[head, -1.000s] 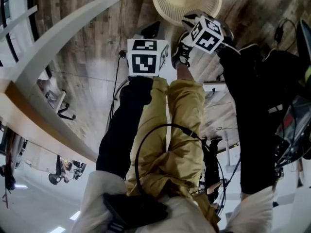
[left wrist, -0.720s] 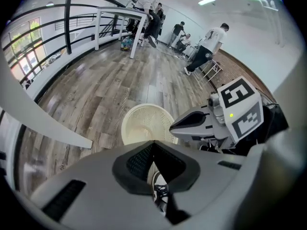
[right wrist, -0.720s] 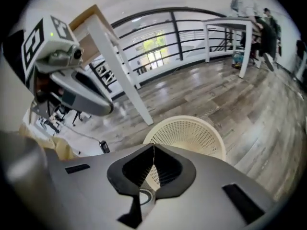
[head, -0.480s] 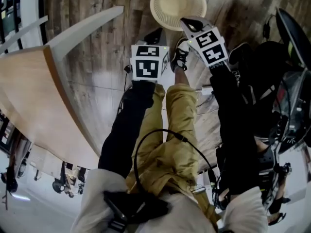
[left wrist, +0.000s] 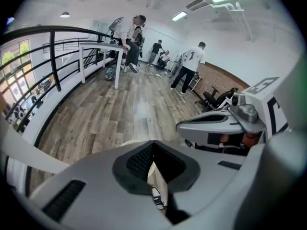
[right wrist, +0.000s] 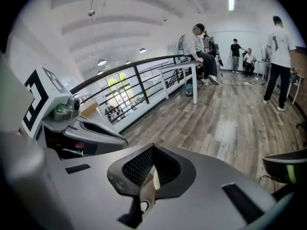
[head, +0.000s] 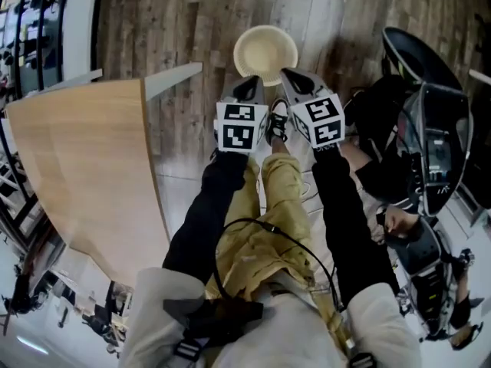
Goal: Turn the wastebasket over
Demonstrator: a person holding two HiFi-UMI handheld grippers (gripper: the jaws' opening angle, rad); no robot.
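The cream wastebasket (head: 265, 54) stands on the wood floor with its mouth up, just beyond my shoe (head: 277, 122). Both grippers hang above its near rim and do not touch it. My left gripper (head: 249, 90) is shut with nothing in it, its marker cube facing me. My right gripper (head: 293, 80) is beside it, also shut and holding nothing. In the left gripper view the jaws (left wrist: 153, 143) meet at the tip, and a cream sliver of the basket (left wrist: 152, 171) shows behind them. The right gripper view shows its jaws (right wrist: 153, 146) closed over the floor.
A pale wooden tabletop (head: 77, 167) fills the left. A black office chair (head: 418, 75) and dark equipment (head: 430, 259) stand at the right, with cables on the floor. A black railing (right wrist: 144, 80) and several people stand far off.
Both grippers have risen away from the basket, which now looks smaller and farther below. The right gripper has left the basket's rim and rolled, so its marker cube now faces me squarely.
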